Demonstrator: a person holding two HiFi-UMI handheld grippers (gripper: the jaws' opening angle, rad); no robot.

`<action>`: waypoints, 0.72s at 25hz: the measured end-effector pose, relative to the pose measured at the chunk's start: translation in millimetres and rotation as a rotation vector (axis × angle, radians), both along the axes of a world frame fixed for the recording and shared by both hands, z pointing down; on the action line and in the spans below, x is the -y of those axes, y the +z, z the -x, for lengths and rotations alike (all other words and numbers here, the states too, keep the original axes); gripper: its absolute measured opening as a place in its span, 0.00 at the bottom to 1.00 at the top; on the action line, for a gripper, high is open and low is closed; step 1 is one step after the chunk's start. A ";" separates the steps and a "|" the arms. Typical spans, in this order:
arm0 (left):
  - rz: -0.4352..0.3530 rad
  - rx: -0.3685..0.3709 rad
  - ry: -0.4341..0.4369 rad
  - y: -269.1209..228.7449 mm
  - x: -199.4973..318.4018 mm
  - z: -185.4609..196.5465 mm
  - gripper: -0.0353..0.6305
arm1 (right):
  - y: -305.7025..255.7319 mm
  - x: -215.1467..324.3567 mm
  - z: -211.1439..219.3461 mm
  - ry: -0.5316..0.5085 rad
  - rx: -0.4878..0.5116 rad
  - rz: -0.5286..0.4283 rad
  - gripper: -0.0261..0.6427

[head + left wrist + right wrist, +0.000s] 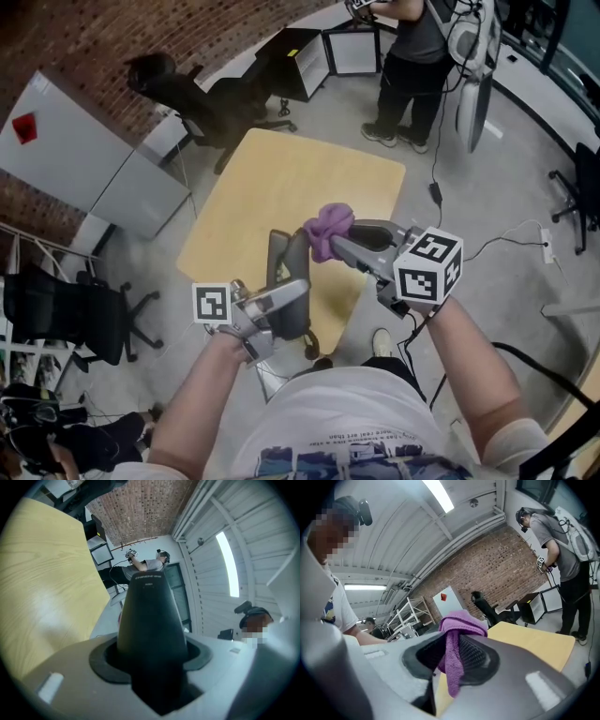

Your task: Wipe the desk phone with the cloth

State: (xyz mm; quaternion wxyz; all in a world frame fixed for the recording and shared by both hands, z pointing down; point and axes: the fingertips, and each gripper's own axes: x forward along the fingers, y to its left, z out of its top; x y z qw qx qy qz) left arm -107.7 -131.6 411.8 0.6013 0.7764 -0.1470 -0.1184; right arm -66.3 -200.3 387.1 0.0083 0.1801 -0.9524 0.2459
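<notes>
Two things we hold: left gripper [292, 298] pinches the desk phone [284, 262] pointing away; right gripper [339, 242] pinches the cloth [328, 223] beside its far end.

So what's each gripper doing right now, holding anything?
Left gripper: closed on the desk phone.
Right gripper: closed on the purple cloth.

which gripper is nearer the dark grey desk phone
Left. The left gripper is clamped on the lower part of the dark grey desk phone. The right gripper, gripping the purple cloth, is beside its top, to the right in the head view.
</notes>
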 end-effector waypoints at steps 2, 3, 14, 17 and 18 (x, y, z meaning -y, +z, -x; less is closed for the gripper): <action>0.008 0.004 -0.006 1.8 -3.0 0.0 0.49 | -1.4 -5.1 7.4 -0.020 0.005 0.000 0.17; 0.011 0.007 -0.010 2.9 -3.7 1.4 0.49 | -1.0 -10.5 11.3 -0.034 0.007 0.004 0.17; 0.002 0.005 -0.051 1.0 2.9 24.7 0.49 | 25.8 -101.2 42.9 -0.193 0.009 0.091 0.17; 0.015 -0.005 -0.048 1.9 7.0 30.3 0.49 | 37.4 -125.7 50.7 -0.235 -0.001 0.112 0.17; 0.014 -0.003 -0.046 2.5 8.2 32.7 0.49 | 42.3 -133.7 53.7 -0.251 -0.006 0.121 0.17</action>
